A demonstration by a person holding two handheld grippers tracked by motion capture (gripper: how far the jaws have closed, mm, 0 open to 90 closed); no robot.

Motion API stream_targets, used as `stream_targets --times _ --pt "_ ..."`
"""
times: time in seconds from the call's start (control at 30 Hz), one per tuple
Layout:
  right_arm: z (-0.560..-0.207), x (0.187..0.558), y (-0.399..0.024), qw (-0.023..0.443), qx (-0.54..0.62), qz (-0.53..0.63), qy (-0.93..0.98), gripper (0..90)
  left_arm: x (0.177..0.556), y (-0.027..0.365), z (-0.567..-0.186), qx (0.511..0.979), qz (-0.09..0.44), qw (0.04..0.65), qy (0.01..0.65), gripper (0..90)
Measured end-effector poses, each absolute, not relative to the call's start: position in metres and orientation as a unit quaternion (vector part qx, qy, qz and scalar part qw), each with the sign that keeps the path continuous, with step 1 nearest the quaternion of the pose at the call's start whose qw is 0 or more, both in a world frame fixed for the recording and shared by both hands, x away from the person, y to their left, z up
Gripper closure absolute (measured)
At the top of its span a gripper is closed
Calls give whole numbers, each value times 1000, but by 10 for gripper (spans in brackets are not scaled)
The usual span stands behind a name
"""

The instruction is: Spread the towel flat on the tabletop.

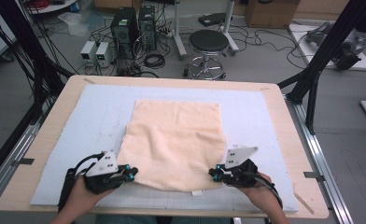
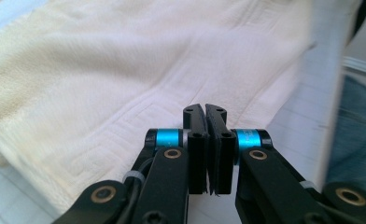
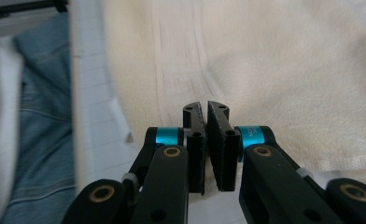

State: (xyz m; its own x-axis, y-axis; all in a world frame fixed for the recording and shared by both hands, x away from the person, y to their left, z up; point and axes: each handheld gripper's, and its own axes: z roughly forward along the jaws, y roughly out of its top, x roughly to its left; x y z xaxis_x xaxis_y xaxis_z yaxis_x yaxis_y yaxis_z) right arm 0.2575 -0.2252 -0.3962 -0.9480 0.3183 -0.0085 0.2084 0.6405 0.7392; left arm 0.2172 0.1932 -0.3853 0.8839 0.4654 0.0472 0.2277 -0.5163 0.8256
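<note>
My table [image 1: 50,135] is light wood w/ a pale blue-grey mat [image 1: 92,116] over most of it. Beyond its far edge: grey floor [image 1: 265,60] strewn w/ black cables, a round black stool [image 1: 208,43] on a chrome base, two PC towers [image 1: 134,28], small white boxes [image 1: 96,50] beside them. Black frame struts [image 1: 328,42] stand at both far corners.

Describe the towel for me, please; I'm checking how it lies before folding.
The towel is cream terry cloth, roughly rectangular, spread flat on the pale blue mat in the middle of the table. A woven geometric border band runs near its edge, and a small white tag sticks out from the near hem. The near edge ripples slightly. Both tongs sit shut by its near corners, left and right; no cloth shows between their jaws.
</note>
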Motion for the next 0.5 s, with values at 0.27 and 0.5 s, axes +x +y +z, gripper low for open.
stream_targets --times 0.27,0.5 --pt "-383 220 -227 59 114 403 906 733 182 200 -382 859 108 467 179 751" --pt "-399 257 -214 75 138 382 911 631 235 199 -405 866 117 443 199 634"
